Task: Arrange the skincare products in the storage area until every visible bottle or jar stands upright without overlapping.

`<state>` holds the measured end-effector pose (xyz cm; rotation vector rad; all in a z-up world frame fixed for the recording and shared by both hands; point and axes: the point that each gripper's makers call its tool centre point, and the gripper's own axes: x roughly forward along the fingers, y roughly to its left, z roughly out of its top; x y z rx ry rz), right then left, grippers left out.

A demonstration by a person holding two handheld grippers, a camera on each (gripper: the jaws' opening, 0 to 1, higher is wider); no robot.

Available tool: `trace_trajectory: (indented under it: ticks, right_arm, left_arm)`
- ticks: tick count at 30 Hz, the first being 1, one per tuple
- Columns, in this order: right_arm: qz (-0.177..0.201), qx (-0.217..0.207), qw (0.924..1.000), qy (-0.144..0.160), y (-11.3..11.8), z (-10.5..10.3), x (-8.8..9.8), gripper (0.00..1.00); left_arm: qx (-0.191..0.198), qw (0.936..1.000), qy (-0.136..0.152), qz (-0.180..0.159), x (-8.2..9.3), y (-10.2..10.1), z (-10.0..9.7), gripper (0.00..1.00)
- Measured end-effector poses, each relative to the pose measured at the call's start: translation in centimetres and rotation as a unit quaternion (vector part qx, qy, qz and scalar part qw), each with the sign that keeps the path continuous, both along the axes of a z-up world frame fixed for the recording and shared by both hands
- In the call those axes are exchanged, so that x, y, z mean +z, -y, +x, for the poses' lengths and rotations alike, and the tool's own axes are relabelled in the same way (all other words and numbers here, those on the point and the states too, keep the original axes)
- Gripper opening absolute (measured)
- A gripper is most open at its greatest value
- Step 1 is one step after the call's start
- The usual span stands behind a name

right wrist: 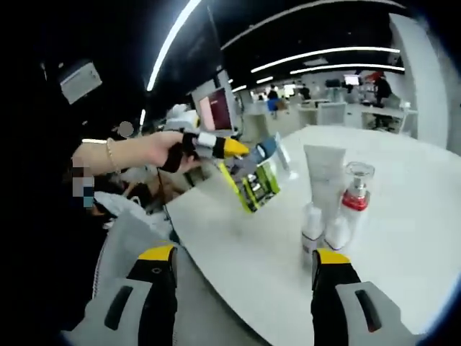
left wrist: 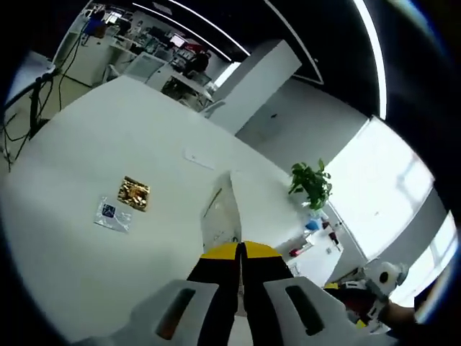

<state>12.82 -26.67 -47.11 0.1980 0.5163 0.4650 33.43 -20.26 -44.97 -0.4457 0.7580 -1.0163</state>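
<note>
Skincare bottles [right wrist: 338,209] upright on table [right wrist: 403,245] | right gripper [right wrist: 245,277] fingers apart

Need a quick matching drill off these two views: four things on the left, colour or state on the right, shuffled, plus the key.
Things:
1. left claw
2. right claw
3. pump bottle
4. foil packet

States or colours:
A. gold, lying flat on the table
B. shut
C. open
D. upright, red band under a clear cap

Pairs: 1-B, 2-C, 3-D, 4-A
</note>
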Motion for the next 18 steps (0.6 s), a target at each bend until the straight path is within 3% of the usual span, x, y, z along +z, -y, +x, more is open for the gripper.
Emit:
trace_trajectory:
  ticks: [4,12,18]
  right_arm:
    - [-0.006,0.02,0.9998,-0.003,-1.2,0.4,-0.4,0.81]
    - [0.017,0.056,0.9983,-0.005,-2.9,1.0,-0.1,0.82]
    - [0.069,0.079,0.9944,0.012,-4.3,1.6,1.3,0.77]
  left_arm:
    - [-0.007,0.9998,0.006,-0.016,1.6,-0.2,-0.7,0.02]
    - [-0.032,0.998,0.023,-0.05,5.3,0.1,-3.2,0.02]
    - [-0.057,0.995,0.045,-0.068,7.8,0.3,-5.4,0.02]
